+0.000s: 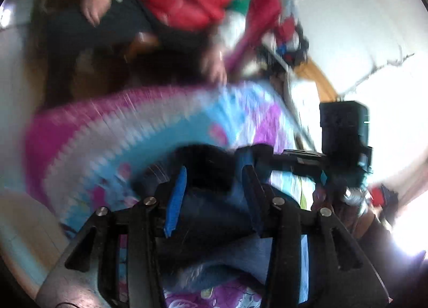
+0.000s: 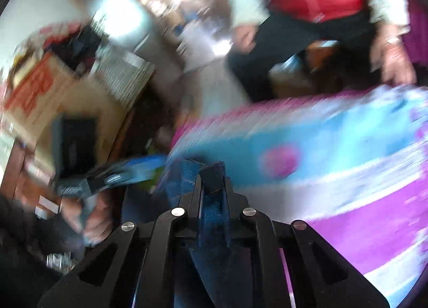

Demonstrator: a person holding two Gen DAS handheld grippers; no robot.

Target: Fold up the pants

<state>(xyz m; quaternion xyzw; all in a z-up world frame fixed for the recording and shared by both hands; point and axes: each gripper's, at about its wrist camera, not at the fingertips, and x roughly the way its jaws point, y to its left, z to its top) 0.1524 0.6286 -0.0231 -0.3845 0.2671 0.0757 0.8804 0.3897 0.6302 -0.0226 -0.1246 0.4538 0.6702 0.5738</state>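
Pants (image 2: 214, 227) pinched in R gripper (image 2: 212, 174); L gripper (image 1: 214, 174) agape.

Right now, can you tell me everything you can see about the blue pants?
The pants are dark blue and look like denim, bunched and creased rather than flat. They lie on a pink, blue and white patterned bedcover. The right gripper is shut on a fold of them, fabric squeezed between its jaws. The left gripper stands open with cloth between its blue-padded fingers. Blur hides pockets, seams and leg ends.
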